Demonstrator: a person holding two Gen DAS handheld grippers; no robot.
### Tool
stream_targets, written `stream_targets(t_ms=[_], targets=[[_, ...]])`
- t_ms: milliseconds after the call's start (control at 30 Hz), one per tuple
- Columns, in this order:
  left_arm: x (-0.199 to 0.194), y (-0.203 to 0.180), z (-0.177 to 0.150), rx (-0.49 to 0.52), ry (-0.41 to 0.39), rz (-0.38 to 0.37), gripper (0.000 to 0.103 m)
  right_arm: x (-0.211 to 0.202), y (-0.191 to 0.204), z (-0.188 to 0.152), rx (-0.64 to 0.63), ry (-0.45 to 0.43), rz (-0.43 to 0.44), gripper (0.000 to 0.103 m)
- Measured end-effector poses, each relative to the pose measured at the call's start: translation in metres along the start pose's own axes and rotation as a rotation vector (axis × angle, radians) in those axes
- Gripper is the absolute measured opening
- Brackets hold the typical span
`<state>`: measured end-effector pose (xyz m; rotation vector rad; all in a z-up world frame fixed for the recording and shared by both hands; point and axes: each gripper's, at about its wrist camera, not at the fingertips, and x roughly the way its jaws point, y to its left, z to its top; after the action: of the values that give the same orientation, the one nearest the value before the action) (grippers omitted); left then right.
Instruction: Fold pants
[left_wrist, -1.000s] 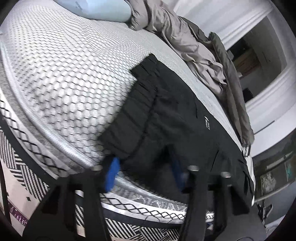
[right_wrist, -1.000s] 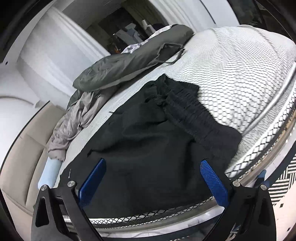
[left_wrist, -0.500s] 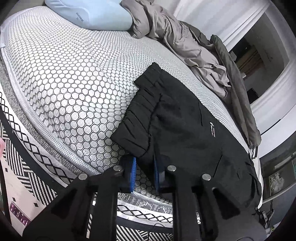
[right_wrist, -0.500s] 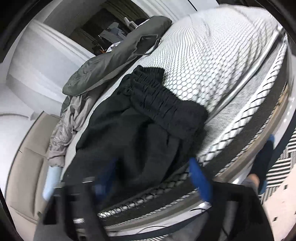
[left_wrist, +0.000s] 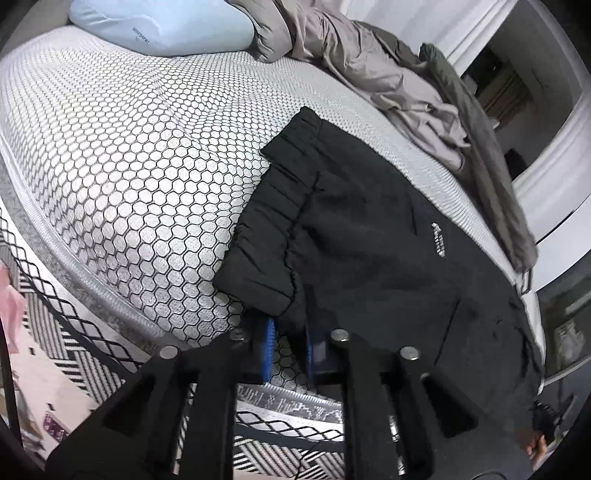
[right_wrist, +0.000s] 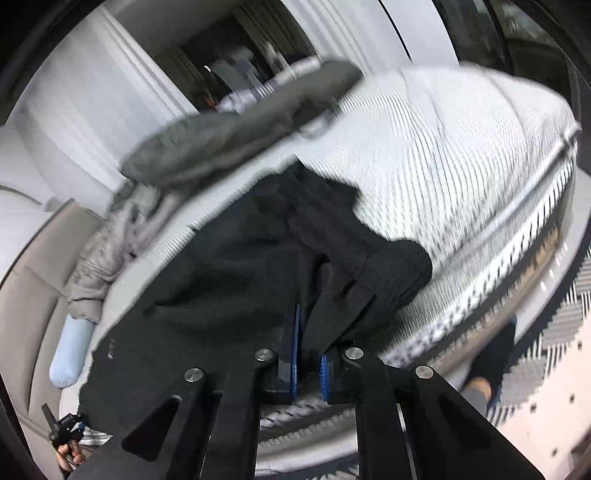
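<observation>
Black pants (left_wrist: 362, 236) with a small white logo lie on a mattress (left_wrist: 140, 155) with a honeycomb pattern, the waistband toward the near edge. My left gripper (left_wrist: 290, 332) is shut on the near waistband corner at the mattress edge. In the right wrist view the pants (right_wrist: 236, 280) spread across the mattress (right_wrist: 461, 166). My right gripper (right_wrist: 308, 350) is shut on the near edge of the pants at the mattress edge. That view is blurred by motion.
A light blue pillow (left_wrist: 166, 26) lies at the head of the bed. Crumpled grey bedding (left_wrist: 388, 70) and a dark green cover (left_wrist: 491, 162) lie along the far side. A black and white patterned rug (left_wrist: 44, 332) covers the floor below.
Both grippers went from open to shut on the near edge of the pants. The left closed first at the waistband corner, then the right closed further along.
</observation>
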<state>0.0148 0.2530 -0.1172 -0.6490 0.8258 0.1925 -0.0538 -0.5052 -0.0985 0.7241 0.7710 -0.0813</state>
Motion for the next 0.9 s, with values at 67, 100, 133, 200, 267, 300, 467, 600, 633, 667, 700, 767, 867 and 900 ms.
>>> stream_targets(t_ms=[67, 100, 133, 200, 267, 300, 467, 600, 633, 667, 700, 767, 867, 900], targets=[[-0.007, 0.005, -0.002, -0.021, -0.014, -0.021, 0.005, -0.002, 0.0, -0.001, 0.01, -0.002, 0.022, 0.007], [-0.011, 0.006, -0.003, -0.016, -0.019, -0.02, 0.005, -0.008, 0.001, 0.0, 0.004, -0.015, 0.036, 0.007], [-0.015, 0.008, -0.005, -0.007, -0.024, -0.021, 0.003, -0.016, 0.002, 0.0, -0.006, -0.037, 0.052, 0.007], [-0.023, 0.015, -0.008, 0.002, -0.024, -0.017, 0.003, -0.028, 0.003, -0.004, -0.017, -0.054, 0.048, 0.007], [-0.028, 0.025, -0.011, -0.017, -0.02, -0.023, 0.003, -0.029, -0.001, -0.013, -0.03, -0.024, 0.022, 0.007], [-0.03, 0.029, -0.01, -0.03, -0.021, -0.035, 0.003, -0.026, -0.005, -0.017, -0.022, 0.0, 0.02, 0.007], [-0.049, 0.024, 0.006, -0.025, -0.066, -0.084, 0.002, -0.045, 0.001, -0.011, 0.008, -0.061, 0.079, 0.007], [-0.064, 0.009, 0.035, -0.002, -0.113, -0.126, 0.002, -0.066, 0.031, 0.012, -0.019, -0.17, 0.108, 0.006], [-0.066, 0.005, 0.044, 0.003, -0.123, -0.127, 0.002, -0.068, 0.041, 0.02, -0.032, -0.193, 0.108, 0.006], [-0.067, 0.0, 0.055, 0.007, -0.135, -0.127, 0.002, -0.067, 0.052, 0.032, -0.048, -0.216, 0.107, 0.006], [-0.066, -0.006, 0.065, 0.016, -0.144, -0.129, 0.002, -0.064, 0.062, 0.045, -0.064, -0.227, 0.111, 0.006], [-0.059, -0.017, 0.088, 0.011, -0.16, -0.125, 0.002, -0.051, 0.078, 0.071, -0.078, -0.235, 0.117, 0.006], [-0.036, -0.039, 0.125, 0.029, -0.167, -0.088, 0.003, -0.015, 0.103, 0.114, -0.089, -0.234, 0.112, 0.006], [-0.023, -0.047, 0.138, 0.027, -0.163, -0.069, 0.003, 0.0, 0.111, 0.129, -0.095, -0.225, 0.103, 0.006]])
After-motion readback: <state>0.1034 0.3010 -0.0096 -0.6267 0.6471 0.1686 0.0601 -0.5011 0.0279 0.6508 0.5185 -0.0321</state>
